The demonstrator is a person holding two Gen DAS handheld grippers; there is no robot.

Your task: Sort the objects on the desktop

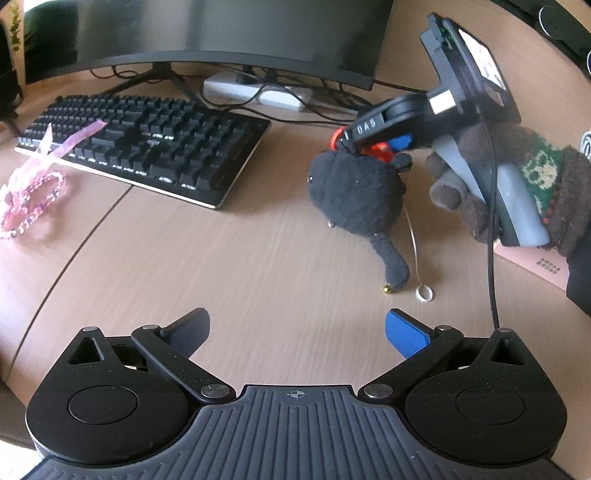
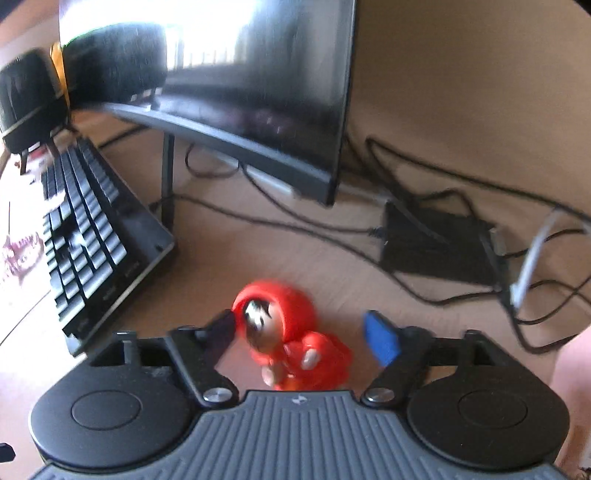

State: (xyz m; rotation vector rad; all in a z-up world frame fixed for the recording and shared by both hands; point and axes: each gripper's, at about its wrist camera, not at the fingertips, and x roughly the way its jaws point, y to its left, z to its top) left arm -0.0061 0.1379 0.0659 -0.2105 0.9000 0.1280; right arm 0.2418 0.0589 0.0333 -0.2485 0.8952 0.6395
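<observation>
A red hooded figurine stands on the desk between my right gripper's open fingers; the left finger touches its hood, the blue right pad stands apart. In the left wrist view the right gripper is over the figurine, just behind a black plush toy lying on the desk. My left gripper is open and empty, hovering in front of the plush. A pink beaded bracelet with ribbon lies at the left.
A black keyboard and a curved monitor stand behind. A white power strip and cables lie under the monitor. A black box with cables sits at the right. A pink card lies at right.
</observation>
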